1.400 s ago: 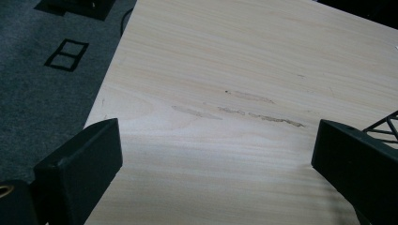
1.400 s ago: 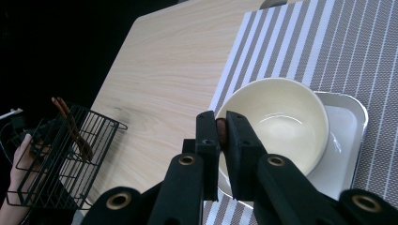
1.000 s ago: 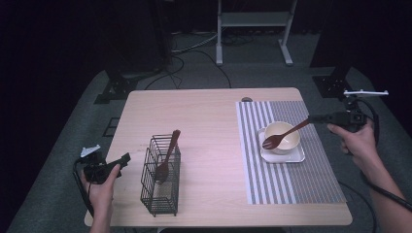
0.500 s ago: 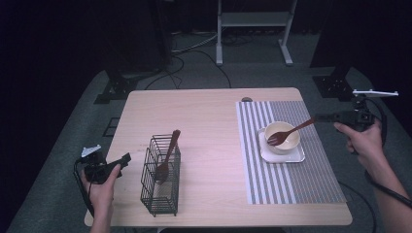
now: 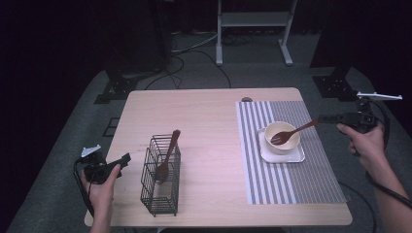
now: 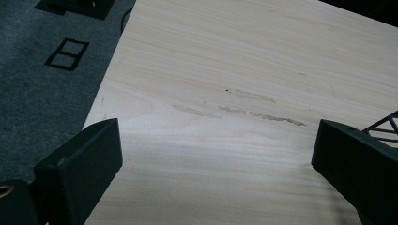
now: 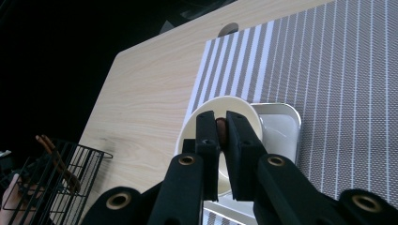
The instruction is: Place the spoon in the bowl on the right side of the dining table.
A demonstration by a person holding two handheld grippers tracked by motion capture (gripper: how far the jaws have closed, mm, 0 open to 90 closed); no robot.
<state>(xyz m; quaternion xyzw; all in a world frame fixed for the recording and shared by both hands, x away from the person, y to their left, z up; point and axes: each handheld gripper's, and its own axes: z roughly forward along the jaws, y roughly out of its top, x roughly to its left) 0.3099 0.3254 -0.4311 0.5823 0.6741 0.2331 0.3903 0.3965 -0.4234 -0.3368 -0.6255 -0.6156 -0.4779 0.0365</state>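
Observation:
My right gripper point(image 5: 324, 119) is shut on the handle end of a brown wooden utensil point(image 5: 293, 133). The utensil slants down to the left, with its head inside the cream bowl point(image 5: 282, 144). In the right gripper view the jaws point(image 7: 220, 125) pinch the handle point(image 7: 221, 130) above the bowl point(image 7: 195, 127). The bowl stands on a small white tray point(image 5: 286, 156) on the striped placemat point(image 5: 291, 184). My left gripper point(image 5: 121, 162) rests open at the table's left edge, beside a black wire basket point(image 5: 159, 187). A second wooden utensil point(image 5: 168, 154) leans in that basket. Nothing lies between the left gripper's point(image 6: 216, 154) jaws but bare tabletop.
The wooden table point(image 5: 204, 126) has a small dark disc point(image 5: 247, 99) at its far edge. A metal stand point(image 5: 252, 29) and cables lie on the grey floor beyond. The basket's corner point(image 6: 387, 126) shows just past the left gripper's right jaw.
My right gripper has drifted slightly to the right with the utensil, whose head has slid a little across the bowl. The left gripper has kept still.

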